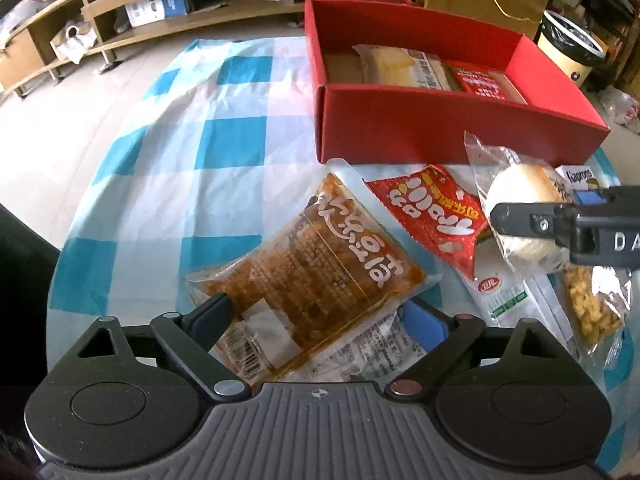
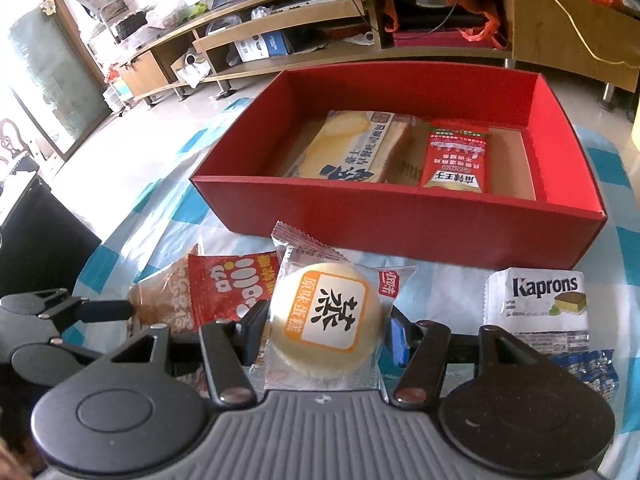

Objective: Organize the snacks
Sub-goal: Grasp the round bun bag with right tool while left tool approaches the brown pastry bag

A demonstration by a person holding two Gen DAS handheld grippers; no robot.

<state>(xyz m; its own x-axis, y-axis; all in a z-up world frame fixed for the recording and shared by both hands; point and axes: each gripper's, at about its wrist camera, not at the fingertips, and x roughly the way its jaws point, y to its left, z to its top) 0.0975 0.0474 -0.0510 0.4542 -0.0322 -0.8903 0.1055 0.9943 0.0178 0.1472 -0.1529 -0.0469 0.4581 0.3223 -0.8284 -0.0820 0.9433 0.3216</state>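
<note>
A red open box (image 1: pixel 440 128) (image 2: pixel 400 216) stands at the far side of the table and holds a yellow bread pack (image 2: pixel 352 148) and a red sachet (image 2: pixel 456 156). My right gripper (image 2: pixel 328 336) is shut on a round cake in a clear wrapper (image 2: pixel 324 316) (image 1: pixel 516 184), just in front of the box. My left gripper (image 1: pixel 320 320) stands open and wide around an orange-brown snack pack (image 1: pixel 320 272), which lies on the cloth. Its blue right pad (image 1: pixel 424 328) is clear of the pack.
Loose on the blue-and-white checked cloth (image 1: pixel 224 148) are a red snack pack (image 1: pixel 432 208), a white-and-green pack (image 1: pixel 504 296), a yellow snack bag (image 1: pixel 592 308) and a Kaprons pack (image 2: pixel 536 300). Low wooden shelves (image 2: pixel 360 52) and a bin (image 1: pixel 568 52) stand beyond the table.
</note>
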